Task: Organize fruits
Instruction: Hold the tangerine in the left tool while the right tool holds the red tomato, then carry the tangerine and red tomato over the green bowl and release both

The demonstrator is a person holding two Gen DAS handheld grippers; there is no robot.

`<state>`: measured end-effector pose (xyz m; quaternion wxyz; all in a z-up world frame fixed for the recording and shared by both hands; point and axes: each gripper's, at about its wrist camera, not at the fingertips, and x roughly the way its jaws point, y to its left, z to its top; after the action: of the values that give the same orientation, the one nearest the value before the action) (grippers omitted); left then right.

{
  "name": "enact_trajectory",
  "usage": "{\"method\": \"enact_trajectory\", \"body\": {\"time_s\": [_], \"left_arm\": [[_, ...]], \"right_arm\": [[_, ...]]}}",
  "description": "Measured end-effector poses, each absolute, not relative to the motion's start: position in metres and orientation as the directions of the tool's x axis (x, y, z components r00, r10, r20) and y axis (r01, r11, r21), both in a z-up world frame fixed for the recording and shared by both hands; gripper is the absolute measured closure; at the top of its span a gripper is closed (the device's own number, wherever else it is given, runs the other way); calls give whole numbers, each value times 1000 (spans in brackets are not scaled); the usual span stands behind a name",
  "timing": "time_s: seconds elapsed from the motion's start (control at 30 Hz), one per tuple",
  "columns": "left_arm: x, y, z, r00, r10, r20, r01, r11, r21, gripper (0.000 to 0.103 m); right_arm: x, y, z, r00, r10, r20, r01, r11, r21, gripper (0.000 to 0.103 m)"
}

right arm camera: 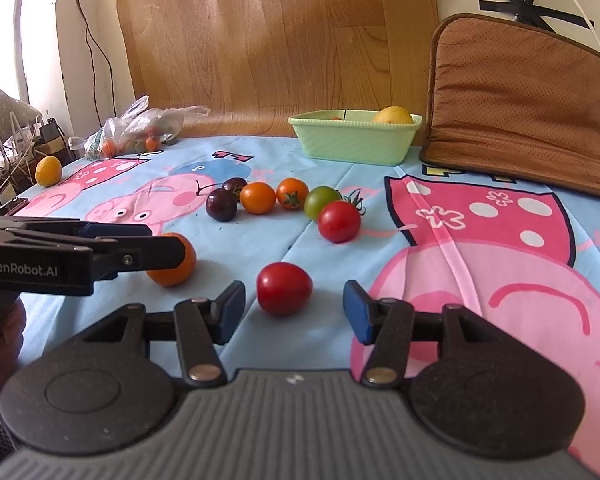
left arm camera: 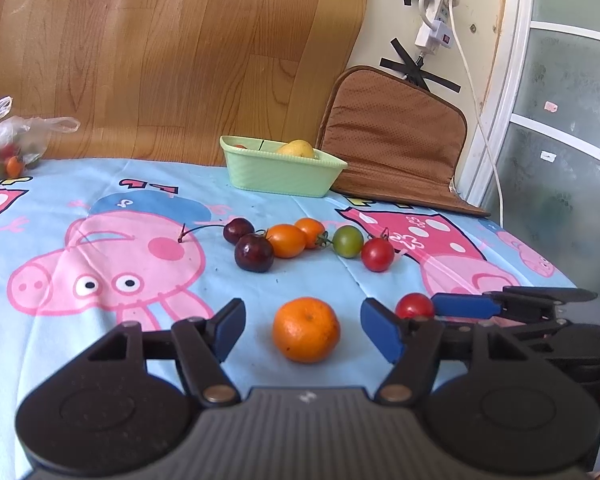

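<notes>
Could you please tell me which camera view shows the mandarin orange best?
The left wrist view: the mandarin orange lies whole and unobstructed between the open left gripper fingers. In the right wrist view, the mandarin orange is partly hidden behind the left gripper's finger.

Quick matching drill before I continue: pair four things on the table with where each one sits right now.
Things
1. mandarin
2. red tomato
3. yellow fruit
4. plastic bag

Places
A. inside the green basket
B. between the fingers of the open right claw
C. far left end of the table, by the wooden panel
D. between the fingers of the open left claw

Pairs: 1-D, 2-B, 3-A, 4-C
</notes>
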<state>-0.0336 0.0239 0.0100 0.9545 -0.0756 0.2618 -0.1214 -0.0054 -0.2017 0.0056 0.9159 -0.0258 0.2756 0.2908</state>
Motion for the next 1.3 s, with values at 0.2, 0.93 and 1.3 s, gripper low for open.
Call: {"method": "enact_trajectory", "body": {"time_s": [0.2,0.93,1.3], "left_arm": [[-34,24,10,836,-268,-479,189,960,-207,37],[-25,15,12,785,-308,-538,217,949,-227,66],[105,21,81,793,-331,-511,231,940,-250,65]], "right_arm": [[-7,-203,6,677,521,-519,-547,828,118,46],[-4,-191,11,625,574,-529,-635,768,81,70],[93,-195,64,675,592,-440,-598,789,144,70]]}}
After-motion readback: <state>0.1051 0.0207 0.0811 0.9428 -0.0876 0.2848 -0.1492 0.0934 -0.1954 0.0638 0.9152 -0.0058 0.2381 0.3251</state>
